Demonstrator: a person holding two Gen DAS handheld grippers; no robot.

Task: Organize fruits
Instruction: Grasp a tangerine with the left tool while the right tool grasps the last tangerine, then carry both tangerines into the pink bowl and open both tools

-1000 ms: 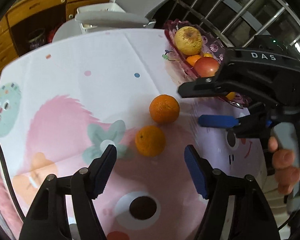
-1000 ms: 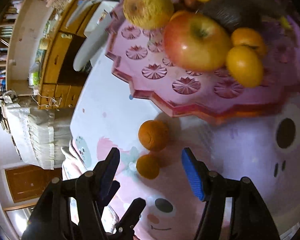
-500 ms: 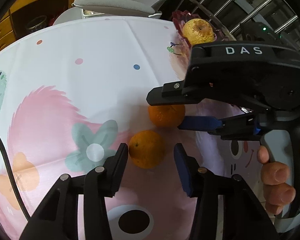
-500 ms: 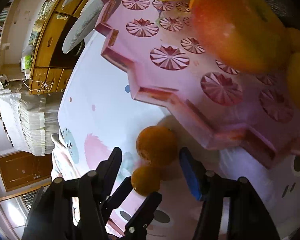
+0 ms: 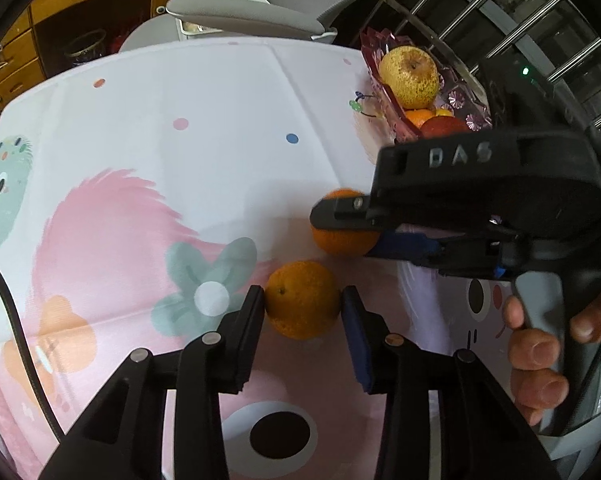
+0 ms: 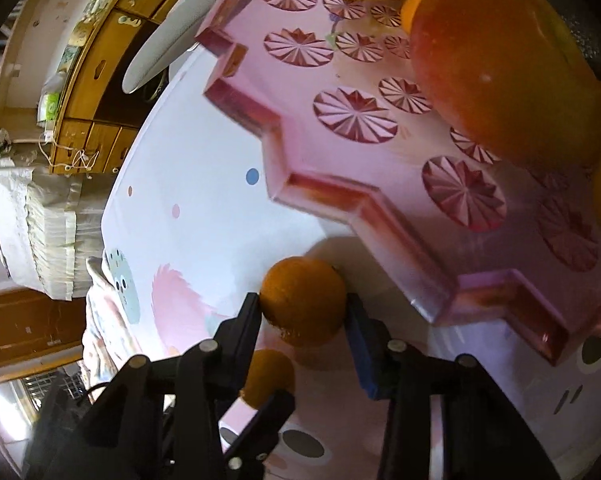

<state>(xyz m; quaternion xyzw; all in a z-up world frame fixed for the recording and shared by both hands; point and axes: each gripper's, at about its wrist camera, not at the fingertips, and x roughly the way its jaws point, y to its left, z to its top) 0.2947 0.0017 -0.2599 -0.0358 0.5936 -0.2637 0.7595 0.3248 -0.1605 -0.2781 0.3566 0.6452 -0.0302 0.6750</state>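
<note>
Currently both grippers' jaws have just been closing. Left gripper (image 5: 303, 308) clamps the near orange (image 5: 302, 300) on the tablecloth (image 5: 220, 120). Right gripper (image 6: 303, 312) clamps the far orange (image 6: 303, 302), just beside the pink tray (image 6: 340, 200) of fruit.

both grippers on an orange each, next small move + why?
Probably lift both straight up. The left gripper and right gripper have just been closing, and each has its jaws against an orange on the cloth. The tray rim sits higher, so clear it first.
</note>
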